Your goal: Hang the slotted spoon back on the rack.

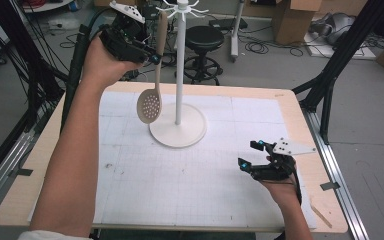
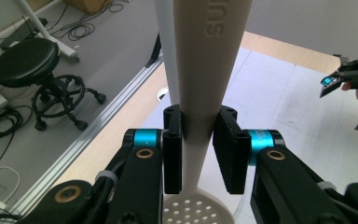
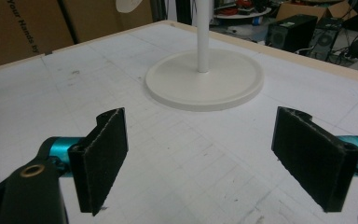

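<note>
Floor: grey concrete floor (image 1: pixel 280 65), black cables (image 1: pixel 260 47) strewn | Furniture: black round stool on castors (image 1: pixel 204 40); wood-edged counter with white gridded mat (image 1: pixel 290 107) | Edges: brown cardboard boxes (image 1: pixel 292 17); black metal frame struts (image 1: pixel 345 50) | Light: even, indoor

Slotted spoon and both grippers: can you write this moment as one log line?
left gripper: shut on slotted spoon, raised beside rack | right gripper: open, holding nothing, low over table

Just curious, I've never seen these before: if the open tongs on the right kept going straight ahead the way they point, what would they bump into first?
Probably the round base of the white stand; the right tongs point across the bare mat toward it.
</note>
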